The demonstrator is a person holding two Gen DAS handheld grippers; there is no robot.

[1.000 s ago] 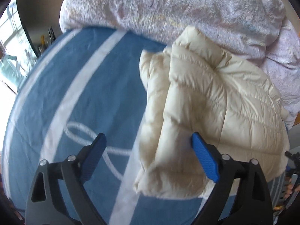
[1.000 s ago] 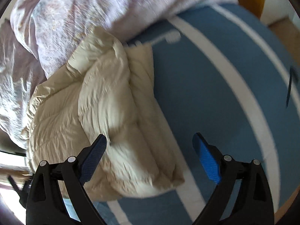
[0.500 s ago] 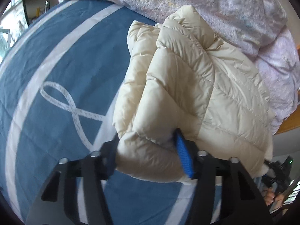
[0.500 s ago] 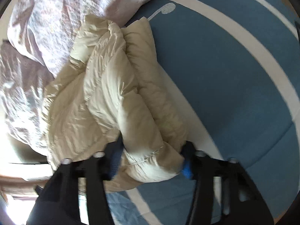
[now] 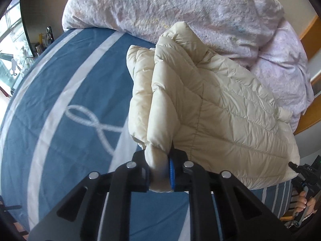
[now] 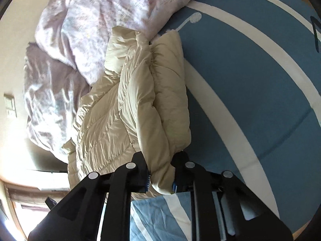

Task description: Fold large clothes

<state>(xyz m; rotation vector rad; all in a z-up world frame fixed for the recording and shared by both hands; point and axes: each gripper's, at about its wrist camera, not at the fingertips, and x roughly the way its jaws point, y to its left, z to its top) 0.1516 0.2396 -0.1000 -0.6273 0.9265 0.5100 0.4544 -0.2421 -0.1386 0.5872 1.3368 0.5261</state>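
A cream quilted puffer jacket [image 5: 210, 108] lies folded lengthwise on a blue bed cover with white stripes [image 5: 66, 92]. My left gripper [image 5: 160, 175] is shut on the jacket's near end, with the padded fabric bunched between its blue pads. In the right wrist view the same jacket [image 6: 128, 108] runs away from me, and my right gripper [image 6: 160, 180] is shut on its near edge. The far end of the jacket touches the lilac duvet.
A crumpled lilac floral duvet [image 5: 190, 14] is heaped along the far side of the bed, also in the right wrist view [image 6: 96, 20]. The blue cover [image 6: 250, 80] stretches to the right. A wooden bed frame [image 5: 310, 32] shows at the right edge.
Both grippers have moved in from open above the jacket and shut on its near end. The jaws have squeezed tighter in the last half second.
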